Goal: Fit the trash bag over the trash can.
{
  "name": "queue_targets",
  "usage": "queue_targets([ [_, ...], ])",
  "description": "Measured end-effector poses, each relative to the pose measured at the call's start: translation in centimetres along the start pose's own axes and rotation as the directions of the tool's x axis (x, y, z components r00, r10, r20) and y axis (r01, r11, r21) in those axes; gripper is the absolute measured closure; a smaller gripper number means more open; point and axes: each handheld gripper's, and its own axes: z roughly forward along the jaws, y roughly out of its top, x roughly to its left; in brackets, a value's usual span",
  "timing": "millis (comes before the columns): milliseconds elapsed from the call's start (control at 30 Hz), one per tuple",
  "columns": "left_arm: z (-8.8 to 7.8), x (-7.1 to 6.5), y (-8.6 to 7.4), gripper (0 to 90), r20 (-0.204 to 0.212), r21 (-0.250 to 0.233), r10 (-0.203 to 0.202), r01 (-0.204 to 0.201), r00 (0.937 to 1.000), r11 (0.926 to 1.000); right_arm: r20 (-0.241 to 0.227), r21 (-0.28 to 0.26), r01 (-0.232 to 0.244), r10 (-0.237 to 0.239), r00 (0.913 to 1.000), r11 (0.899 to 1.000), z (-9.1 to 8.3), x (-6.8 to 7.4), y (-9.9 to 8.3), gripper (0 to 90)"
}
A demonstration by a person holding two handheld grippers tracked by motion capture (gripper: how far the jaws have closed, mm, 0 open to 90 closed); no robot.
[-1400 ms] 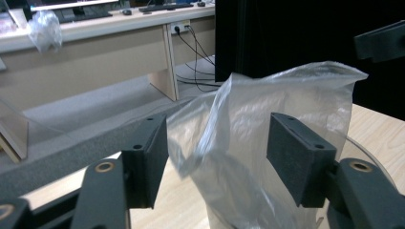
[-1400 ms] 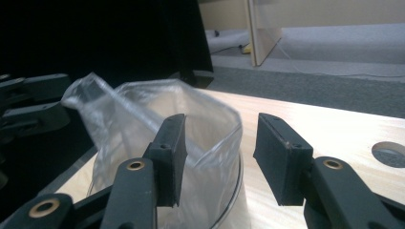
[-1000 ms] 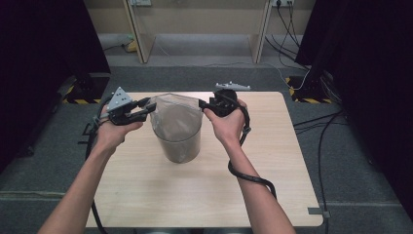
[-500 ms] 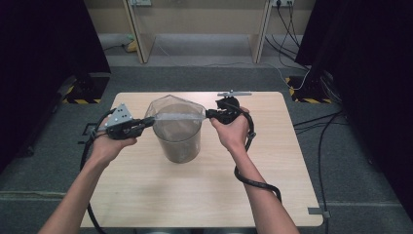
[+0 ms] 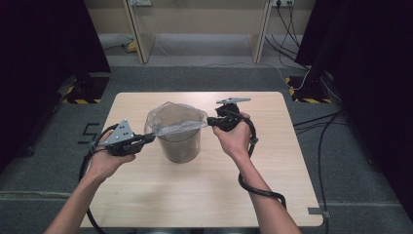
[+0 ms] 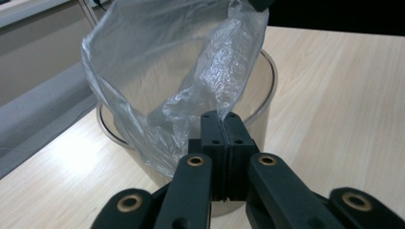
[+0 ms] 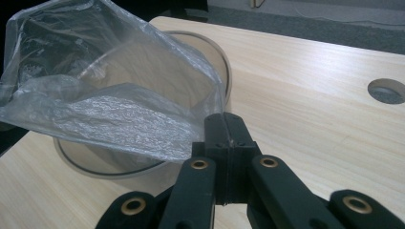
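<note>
Left gripper point(image 5: 147, 139): black two-jaw tool in the person's left hand point(image 5: 108, 161), a grey three-cornered plate on top; its jaws have just been closing and now stand pressed together on the near-left edge of the thin clear plastic bag point(image 5: 176, 127) — in the left gripper view point(image 6: 220, 125) the film rises straight out of the seam between the pads.
Bag: see-through, crinkled, its mouth drawn out between the two tools; the lower part hangs inside the bucket, the upper part stands above the rim. From the left gripper it stretches away toward the right one as a taut band.
Bucket: translucent grey round plastic bucket point(image 5: 181, 146), upright on the table, just ahead of the left gripper's tips and just beside the right gripper's tips; in the left gripper view its rim point(image 6: 267, 90) curves behind the pads.
Right gripper point(image 5: 210, 122): black two-jaw tool in the right hand point(image 5: 235, 139), cable looping under the wrist; jaws have just been closing and are clamped on the bag's far-right edge — in the right gripper view point(image 7: 224, 126) the film fans out leftward from the tips.
Table: pale wooden tabletop point(image 5: 204, 195), under both tools; a round hole point(image 7: 387, 90) lies off to the right of the right gripper.
</note>
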Motion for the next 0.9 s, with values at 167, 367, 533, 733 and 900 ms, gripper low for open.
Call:
queue_targets([
  [167,-0.1,-0.8,-0.8,89.4,0.031,0.020,0.005,-0.006,0.9995,0.9998,-0.015,0.021,0.000,0.000,0.9999,1.000,-0.2,0.0,-0.5,90.0],
  [367,-0.1,-1.5,-1.5,89.5,0.073,0.024,-0.006,0.004,0.9973,0.9997,-0.012,0.075,0.019,-0.018,0.9998,0.997,-0.3,0.0,-1.3,90.0],
  [533,0.2,-2.0,-2.1,89.5,0.099,0.051,0.000,-0.005,0.9951,0.9987,-0.001,0.113,0.040,-0.040,0.9992,0.993,-0.1,0.1,-1.6,90.0],
  [733,0.9,-1.7,-2.7,89.5,0.084,0.089,0.005,-0.013,0.9964,0.9959,0.006,0.128,0.031,-0.032,0.9995,0.991,0.7,0.0,-2.0,90.0],
  [900,1.8,-1.4,-3.1,89.5,0.067,0.144,0.029,-0.038,0.9973,0.9888,0.030,0.139,0.037,-0.041,0.9987,0.990,1.7,-0.1,-2.2,90.0],
])
